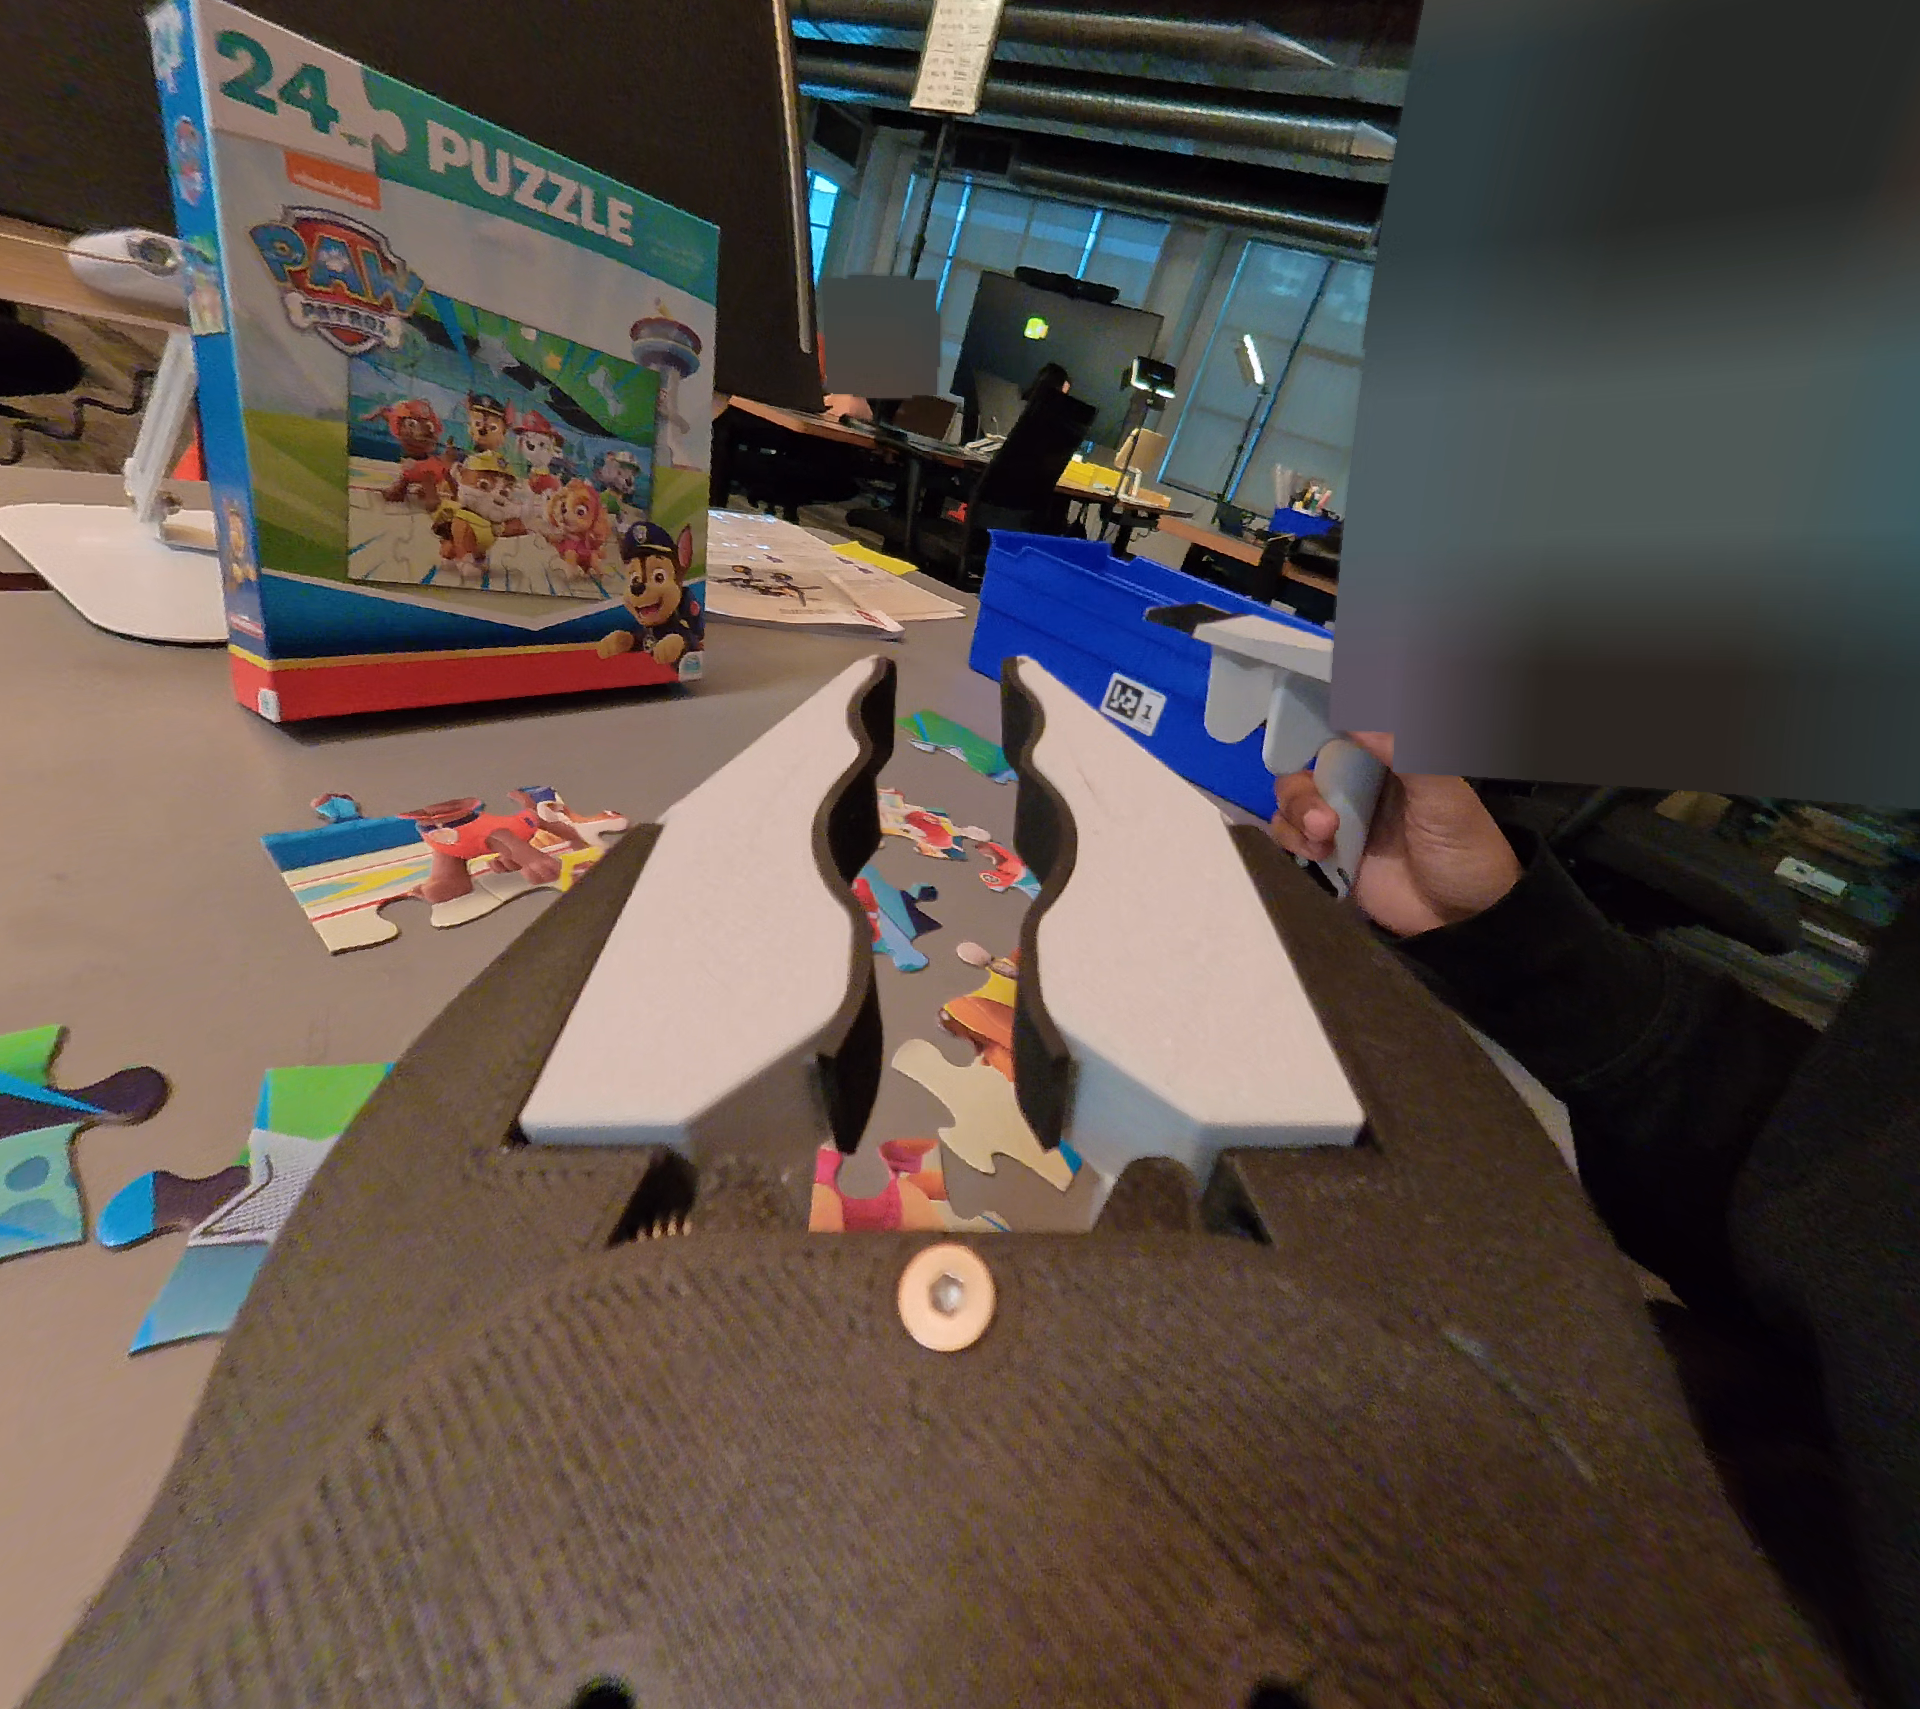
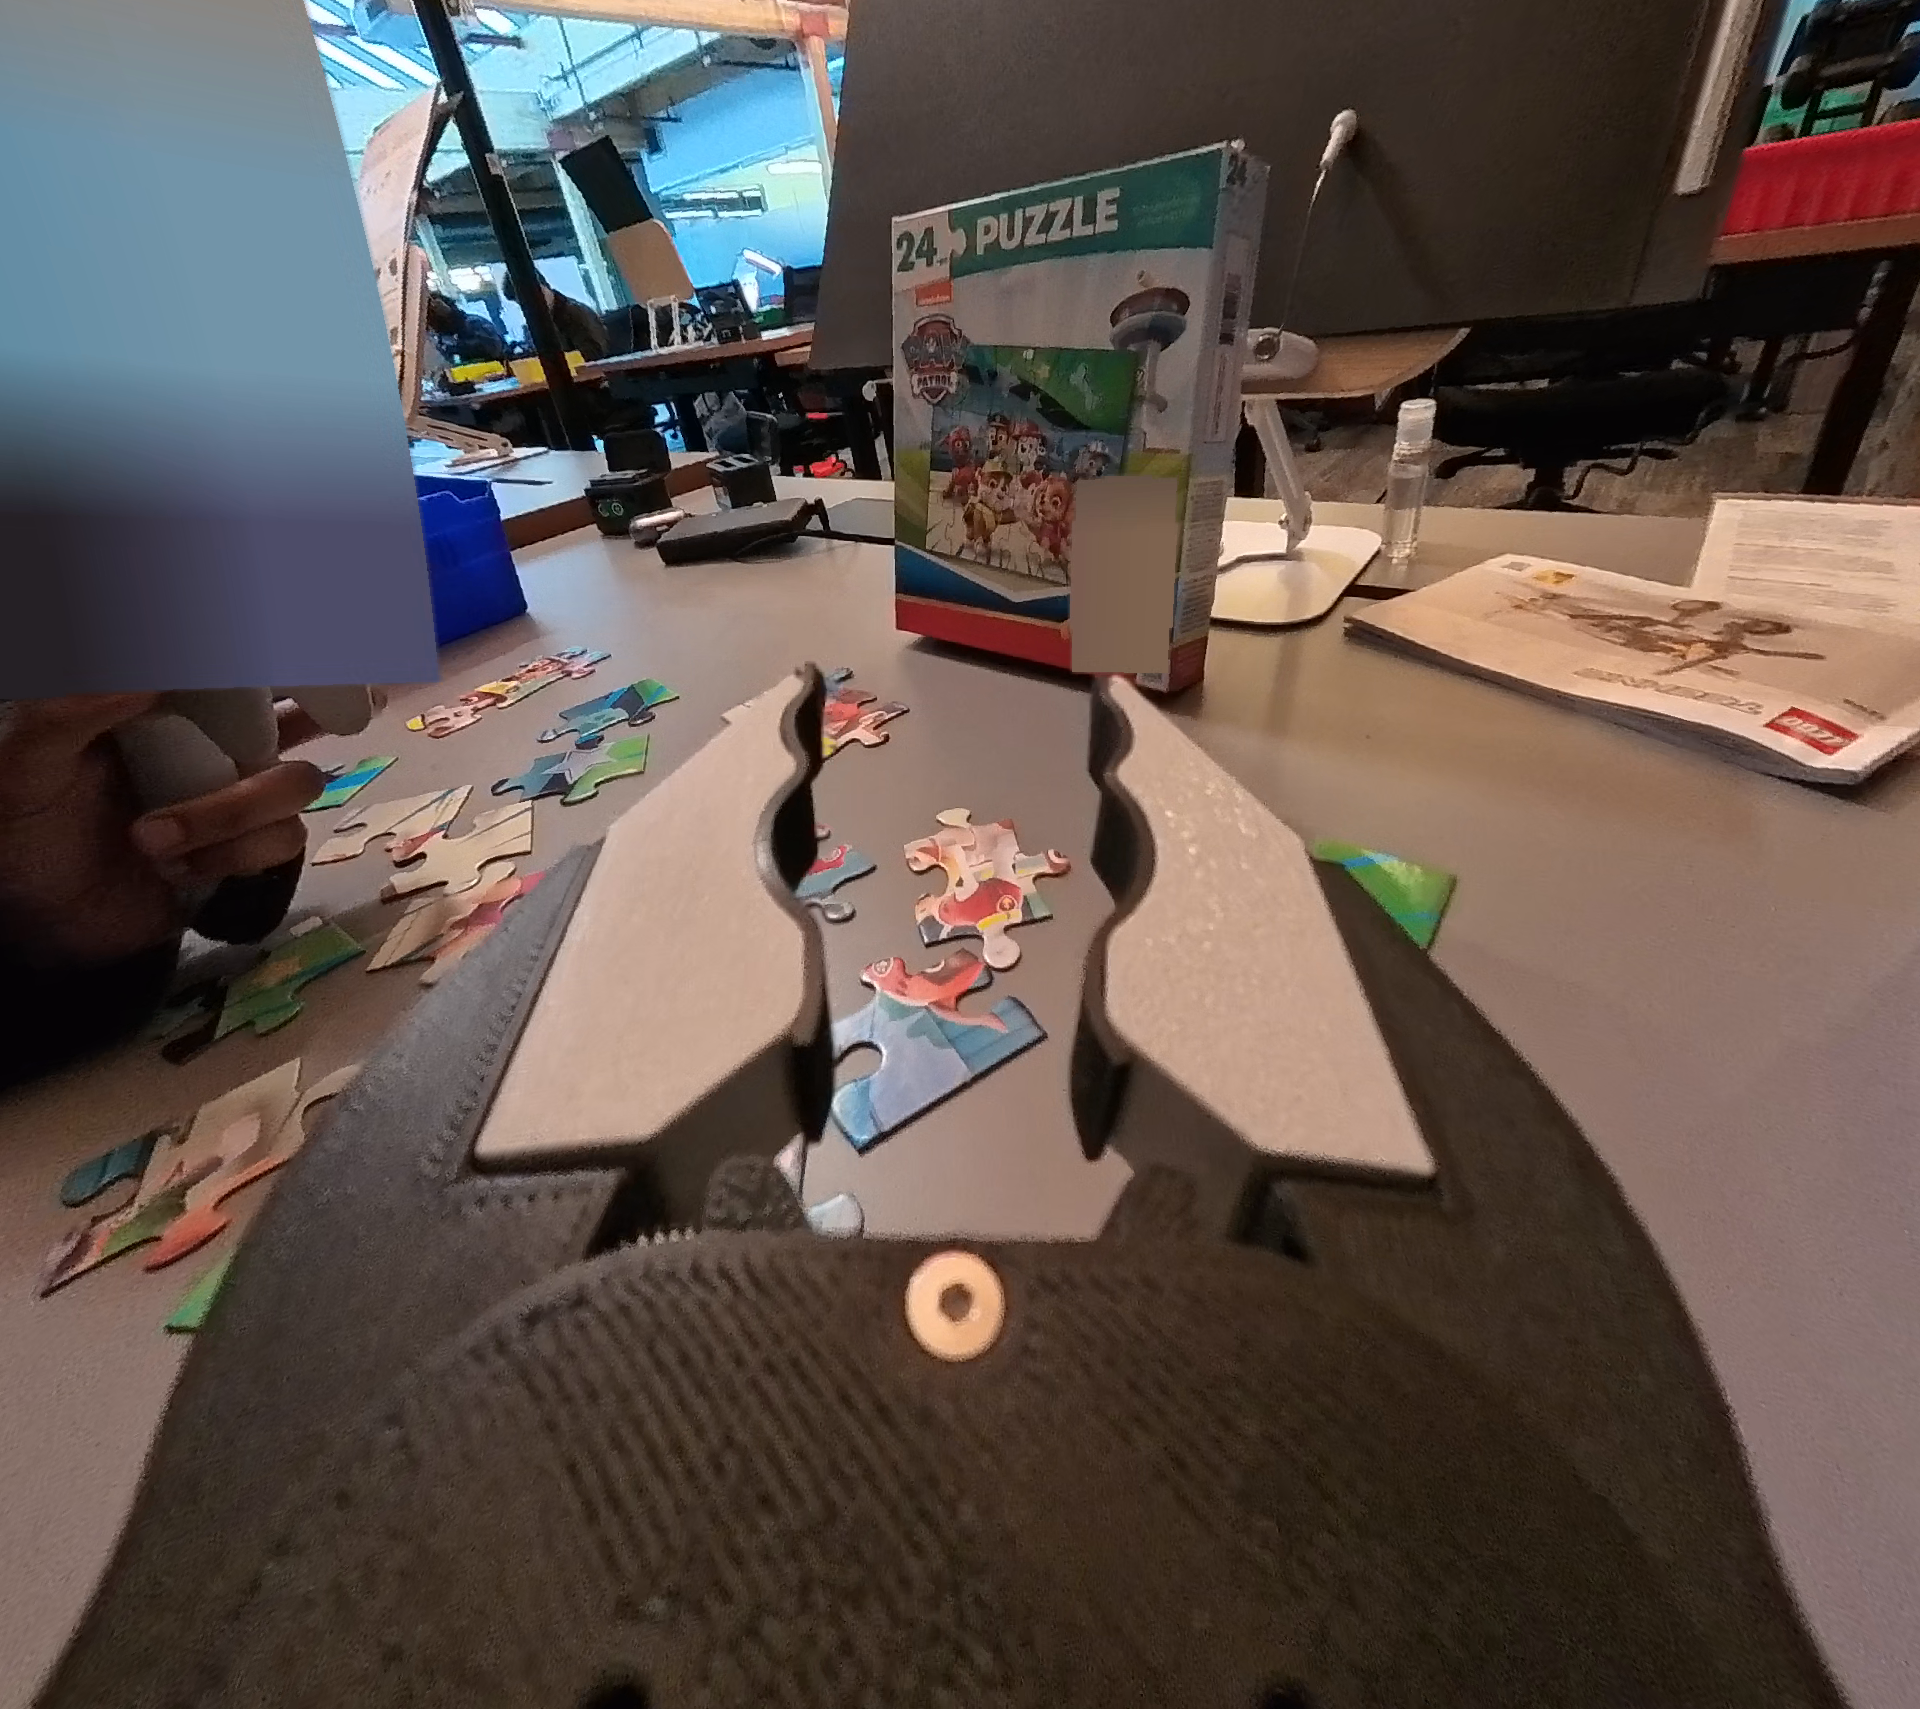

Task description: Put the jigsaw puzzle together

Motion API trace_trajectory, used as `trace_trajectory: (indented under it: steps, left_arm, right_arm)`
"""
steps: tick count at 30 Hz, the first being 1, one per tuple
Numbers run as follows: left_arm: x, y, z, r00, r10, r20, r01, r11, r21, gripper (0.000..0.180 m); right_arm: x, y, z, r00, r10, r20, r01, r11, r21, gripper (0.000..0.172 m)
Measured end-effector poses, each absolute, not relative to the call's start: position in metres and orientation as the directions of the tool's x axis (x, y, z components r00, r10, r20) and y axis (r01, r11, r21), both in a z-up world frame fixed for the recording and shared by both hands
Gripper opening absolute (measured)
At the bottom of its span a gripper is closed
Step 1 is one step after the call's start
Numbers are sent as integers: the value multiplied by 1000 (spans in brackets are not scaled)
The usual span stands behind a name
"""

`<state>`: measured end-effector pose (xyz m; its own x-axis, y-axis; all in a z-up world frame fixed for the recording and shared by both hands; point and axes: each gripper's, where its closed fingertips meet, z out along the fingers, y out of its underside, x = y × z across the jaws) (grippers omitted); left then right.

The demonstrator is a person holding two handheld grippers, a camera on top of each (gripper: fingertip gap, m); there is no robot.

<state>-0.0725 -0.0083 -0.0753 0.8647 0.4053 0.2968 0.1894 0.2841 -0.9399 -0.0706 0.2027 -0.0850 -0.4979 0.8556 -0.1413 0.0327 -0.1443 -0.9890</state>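
Both tongs hang released over the grey table (image 2: 1558, 984): the left tongs (image 1: 948, 672) narrowly parted, the right tongs (image 2: 951, 693) wide above loose puzzle pieces (image 2: 982, 880). These look thin, light, flat cardboard, probably best pinched by an edge.

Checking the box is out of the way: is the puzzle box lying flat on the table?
No, the puzzle box stands upright on the grey table, beyond the loose pieces.
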Motion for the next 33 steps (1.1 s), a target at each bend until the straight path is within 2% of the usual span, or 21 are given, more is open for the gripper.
trace_trajectory:
  steps: [3, 6, 8, 11, 13, 16, 24, 33]
  left_arm:
    - [-75, -13, -68, 811, 416, 412, 295, 319, -901, 20]
    - [-66, -10, -79, 773, 466, 431, 394, 181, -901, 33]
    - [-59, -10, -104, 773, 543, 328, 401, -18, -916, 42]
    - [-57, -21, -152, 747, 664, 22, 337, -350, -874, 51]
    - [-51, -17, -175, 748, 664, -22, 369, -443, -817, 62]
    - [-47, -11, -194, 746, 665, -34, 405, -495, -769, 71]
    - [-47, -14, -188, 730, 679, -84, 382, -506, -773, 70]
    - [-47, -24, -191, 705, 701, -107, 382, -502, -776, 67]
  right_arm:
    - [-65, 197, -84, -516, 833, -202, 89, -183, -979, 49]
    - [-46, 179, -98, -555, 791, -256, 230, -150, -962, 48]
    - [-29, 168, -125, -568, 793, -219, 332, -23, -943, 48]
    - [-8, 166, -159, -543, 834, -100, 397, 150, -905, 48]
    - [1, 166, -172, -526, 848, -65, 443, 207, -872, 54]
    - [5, 162, -185, -503, 860, -84, 512, 219, -830, 66]
    - [-1, 147, -208, -518, 855, -15, 575, 336, -746, 79]
    - [-2, 188, -209, -507, 862, 6, 585, 350, -732, 73]
